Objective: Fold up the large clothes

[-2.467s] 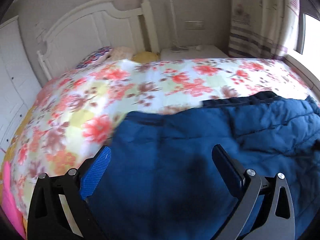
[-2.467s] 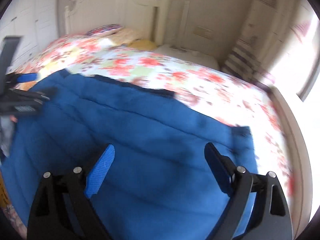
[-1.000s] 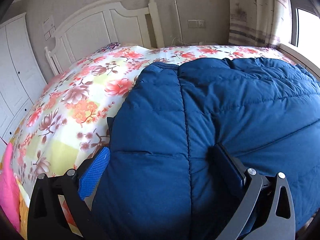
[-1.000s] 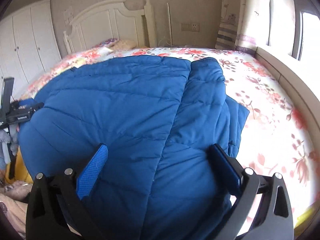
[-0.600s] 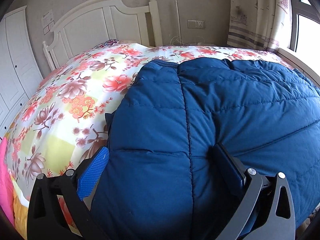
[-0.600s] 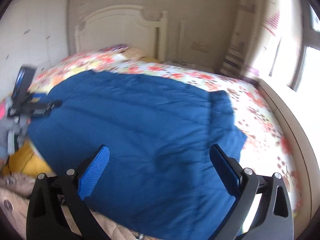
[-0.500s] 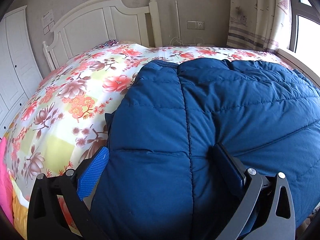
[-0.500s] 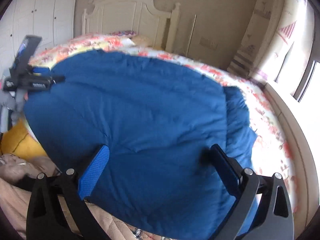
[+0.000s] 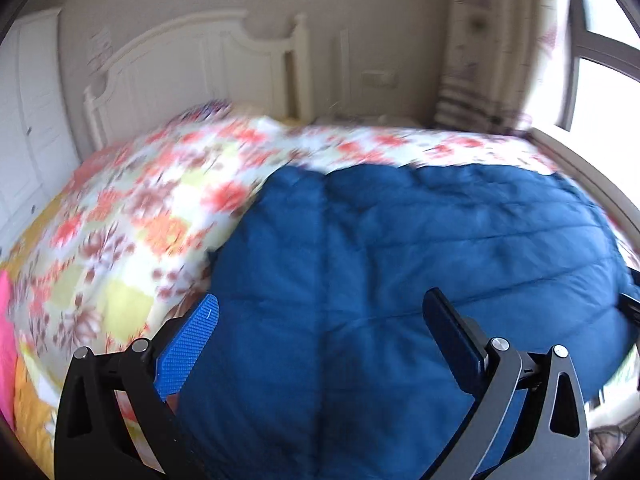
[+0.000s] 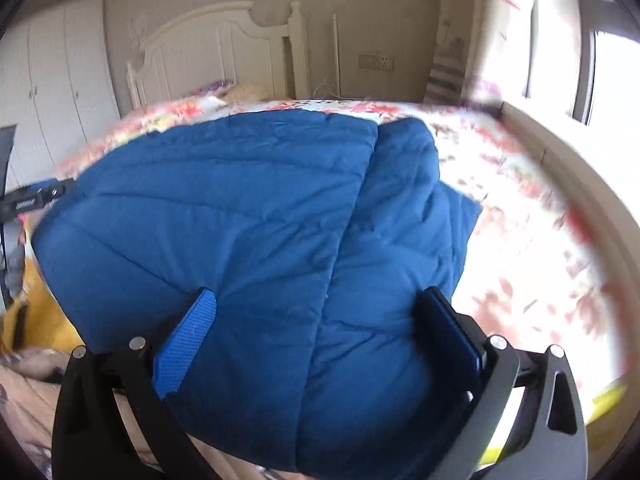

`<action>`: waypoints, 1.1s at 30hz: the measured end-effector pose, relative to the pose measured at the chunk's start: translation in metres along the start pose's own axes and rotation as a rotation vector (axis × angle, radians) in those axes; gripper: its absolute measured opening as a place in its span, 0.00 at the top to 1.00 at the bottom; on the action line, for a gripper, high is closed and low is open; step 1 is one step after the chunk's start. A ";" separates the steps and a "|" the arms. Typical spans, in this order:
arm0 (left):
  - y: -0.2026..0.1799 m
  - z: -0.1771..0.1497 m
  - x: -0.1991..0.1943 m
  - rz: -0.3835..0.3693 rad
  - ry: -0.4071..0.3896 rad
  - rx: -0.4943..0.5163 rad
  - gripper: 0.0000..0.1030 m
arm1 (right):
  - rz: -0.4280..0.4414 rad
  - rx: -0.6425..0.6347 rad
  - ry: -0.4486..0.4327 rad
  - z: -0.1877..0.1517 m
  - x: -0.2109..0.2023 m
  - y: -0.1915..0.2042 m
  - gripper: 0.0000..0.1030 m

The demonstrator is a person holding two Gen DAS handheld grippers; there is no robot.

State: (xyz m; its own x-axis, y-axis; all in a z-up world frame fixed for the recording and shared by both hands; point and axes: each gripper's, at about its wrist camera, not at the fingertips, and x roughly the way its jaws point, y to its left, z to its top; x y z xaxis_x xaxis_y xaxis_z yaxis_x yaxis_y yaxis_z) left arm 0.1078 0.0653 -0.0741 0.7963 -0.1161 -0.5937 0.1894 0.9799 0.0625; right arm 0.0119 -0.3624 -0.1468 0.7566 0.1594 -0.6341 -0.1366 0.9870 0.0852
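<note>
A big blue quilted jacket (image 9: 400,248) lies folded on the flowered bedspread (image 9: 132,216), its near edge hanging toward me. My left gripper (image 9: 320,320) hovers over the jacket's near left part, open, with nothing pinched; this view is motion-blurred. In the right wrist view the same jacket (image 10: 248,208) fills the middle, with a folded strip along its right side. My right gripper (image 10: 318,304) is open over the jacket's near edge, its fingers on either side of a seam. The left gripper (image 10: 36,198) shows at the far left edge of that view.
A white headboard (image 9: 192,68) and pillows (image 10: 240,90) stand at the far end of the bed. White wardrobe doors (image 10: 52,92) are on the left, a curtain (image 9: 488,48) and bright window (image 10: 612,80) on the right. Yellow and beige cloth (image 10: 40,320) lies below the bed's near left edge.
The left gripper has pulled back and up from the jacket, so more of the bed shows. The right view has swung to face the jacket's right side. Both grippers stay open.
</note>
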 end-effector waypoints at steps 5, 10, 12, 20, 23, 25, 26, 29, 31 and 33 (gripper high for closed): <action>-0.075 -0.010 -0.015 -0.097 -0.031 0.197 0.05 | -0.012 -0.017 0.010 0.002 0.002 0.005 0.02; -0.109 -0.044 0.016 -0.073 -0.004 0.295 0.04 | -0.006 -0.011 0.008 0.001 -0.001 0.005 0.02; -0.100 -0.040 0.018 -0.122 0.036 0.265 0.04 | -0.023 -0.003 0.030 0.009 -0.004 0.009 0.02; -0.098 -0.045 0.016 -0.125 0.030 0.260 0.04 | 0.014 -0.257 -0.016 0.022 -0.014 0.097 0.04; -0.097 -0.046 0.016 -0.128 0.033 0.262 0.04 | -0.023 -0.311 -0.001 0.006 0.010 0.110 0.02; -0.096 -0.046 0.017 -0.134 0.034 0.262 0.04 | 0.029 -0.294 0.008 0.008 0.008 0.099 0.02; -0.095 -0.045 0.018 -0.137 0.035 0.262 0.04 | 0.030 -0.288 0.018 0.010 0.005 0.094 0.03; -0.096 -0.045 0.018 -0.137 0.036 0.262 0.04 | 0.032 -0.152 -0.035 0.017 -0.031 0.052 0.03; -0.095 -0.045 0.019 -0.140 0.036 0.259 0.04 | 0.077 0.003 -0.084 0.012 -0.058 0.013 0.03; -0.095 -0.044 0.020 -0.141 0.038 0.255 0.04 | 0.108 0.174 -0.122 -0.006 -0.082 -0.030 0.03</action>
State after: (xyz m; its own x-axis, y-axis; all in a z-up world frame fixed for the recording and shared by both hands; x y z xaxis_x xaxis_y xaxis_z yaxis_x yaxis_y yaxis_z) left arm 0.0806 -0.0231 -0.1272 0.7310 -0.2371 -0.6399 0.4387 0.8815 0.1746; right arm -0.0494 -0.4050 -0.1018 0.8166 0.2556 -0.5176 -0.1166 0.9512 0.2856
